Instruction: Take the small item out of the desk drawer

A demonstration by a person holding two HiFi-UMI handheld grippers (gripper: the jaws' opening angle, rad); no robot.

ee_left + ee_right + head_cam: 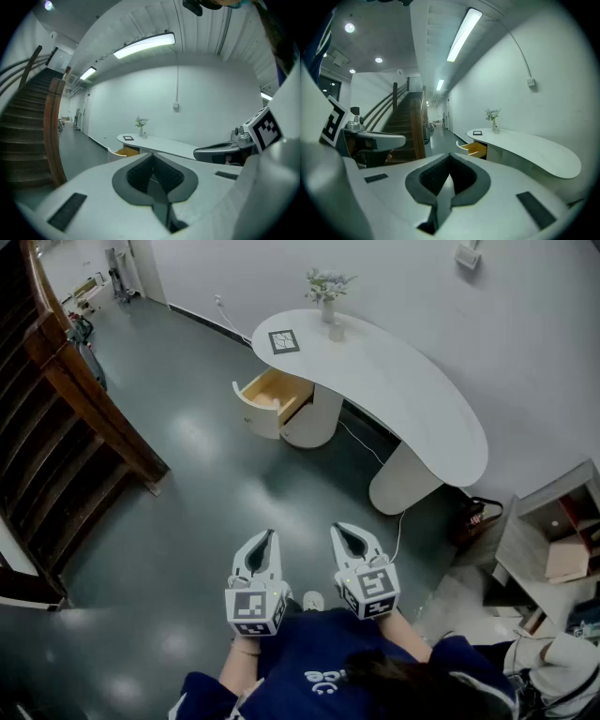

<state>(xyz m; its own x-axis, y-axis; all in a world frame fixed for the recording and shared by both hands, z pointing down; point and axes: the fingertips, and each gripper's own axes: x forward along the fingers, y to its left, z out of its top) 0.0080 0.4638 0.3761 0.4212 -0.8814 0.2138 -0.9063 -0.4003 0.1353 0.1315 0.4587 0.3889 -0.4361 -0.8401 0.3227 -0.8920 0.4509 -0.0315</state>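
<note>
Left gripper (268,538) and right gripper (339,531) sit side by side at the person's body, both sets of jaws pressed together, empty. The open drawer (273,396), pale wood behind a rounded white front, lies well ahead, marginally nearer the left gripper, under a smooth white curved tabletop (403,390). The small item cannot be made out.

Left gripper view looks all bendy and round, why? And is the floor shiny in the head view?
Left gripper view: a wide-angle lens bows the long ceiling light strip and leaves the corners black. Right gripper view: the same round, dark-edged bending. Head view: yes, the glossy dark grey floor shows pale patches of glare.
</note>
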